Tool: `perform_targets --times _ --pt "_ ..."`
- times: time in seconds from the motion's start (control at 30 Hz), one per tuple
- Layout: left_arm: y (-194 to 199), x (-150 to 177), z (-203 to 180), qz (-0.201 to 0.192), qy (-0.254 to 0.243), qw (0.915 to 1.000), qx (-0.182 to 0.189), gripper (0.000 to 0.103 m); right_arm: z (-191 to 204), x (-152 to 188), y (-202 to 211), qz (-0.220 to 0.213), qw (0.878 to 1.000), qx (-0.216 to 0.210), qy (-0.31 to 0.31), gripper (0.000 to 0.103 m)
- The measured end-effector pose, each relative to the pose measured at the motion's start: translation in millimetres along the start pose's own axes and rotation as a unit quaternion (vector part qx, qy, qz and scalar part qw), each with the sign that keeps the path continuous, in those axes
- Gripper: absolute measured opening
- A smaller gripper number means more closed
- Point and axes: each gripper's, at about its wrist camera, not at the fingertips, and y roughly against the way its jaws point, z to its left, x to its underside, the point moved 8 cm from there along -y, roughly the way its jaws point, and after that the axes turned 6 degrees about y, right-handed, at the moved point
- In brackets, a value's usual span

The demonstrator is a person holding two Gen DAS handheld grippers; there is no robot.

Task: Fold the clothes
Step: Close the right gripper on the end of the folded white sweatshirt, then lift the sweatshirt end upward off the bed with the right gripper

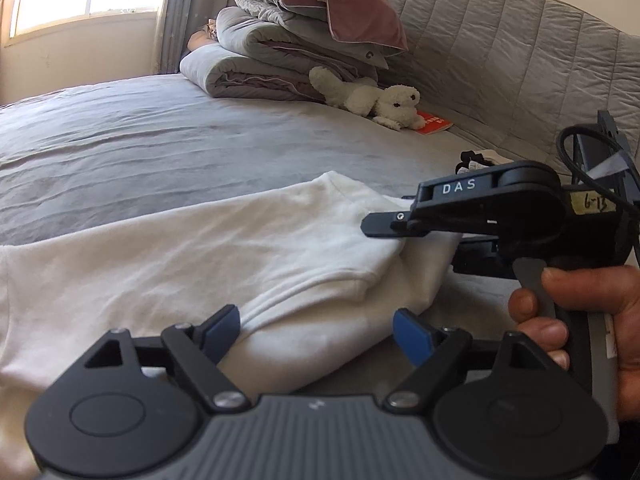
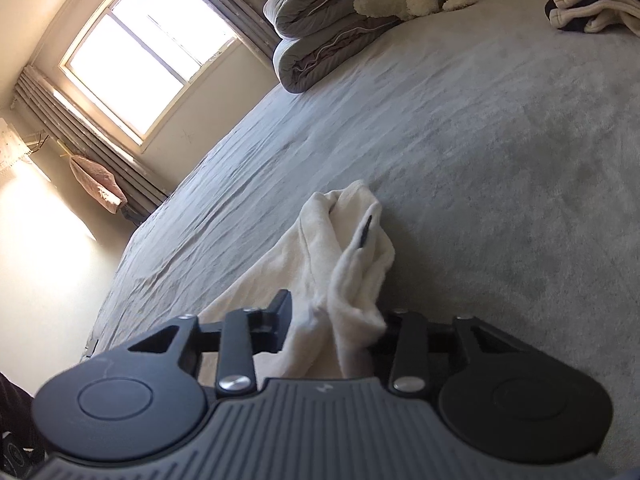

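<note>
**White garment pinched at one end, left jaws wide over its hem**

At nine o'clock in the left wrist view the white garment (image 1: 200,248) spreads flat over the grey bed cover (image 1: 120,140), running rightward across the frame. Toward six o'clock the left gripper (image 1: 316,330) hangs over the garment's near folded edge with its jaws well apart; the blue pads (image 1: 412,336) stand on either side of the cloth without pressing it. At twelve o'clock a stack of folded quilts (image 1: 288,48) sits at the head of the bed, a white plush toy (image 1: 372,98) lying just beside it at about one o'clock, touching an orange booklet (image 1: 434,124). At three o'clock the right gripper (image 1: 372,226) reaches in from the side, its fingers together on the garment's far corner, and a hand (image 1: 580,320) grips its handle at four o'clock.

In the right wrist view a window (image 2: 148,60) shows at ten o'clock. At centre, bunched white cloth passes between the gripper's jaws, which are clamped on it. At one o'clock lie dark and white folded clothes (image 2: 592,8).
</note>
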Motion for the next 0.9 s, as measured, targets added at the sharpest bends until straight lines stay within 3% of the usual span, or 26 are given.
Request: perform_targets --times 0.27,0.43,0.5,0.6,0.8,0.9 --pt "-1 1 1 0.002 -0.001 1.0000 0.003 0.085 27 -10 11 -0.018 0.998 -0.037 0.049 0.020" --pt "-3 3 -1 0.002 -0.011 0.9999 0.001 0.086 9 -9 0 0.003 1.000 -0.030 0.009 0.020" --pt "-2 3 -1 0.002 -0.011 0.9999 0.001 0.086 -1 -8 -4 0.015 0.999 -0.025 -0.014 0.023" --pt "-2 3 1 0.002 -0.011 0.9999 0.002 0.086 -14 -4 -8 0.033 0.998 -0.023 -0.053 0.039" --pt "-3 3 0 0.003 -0.011 0.9999 0.003 0.086 -11 -3 -9 0.028 0.998 -0.027 -0.046 0.040" --pt "-3 3 0 0.004 -0.011 0.9999 0.005 0.087 5 -8 -2 0.009 0.999 -0.038 -0.004 0.022"
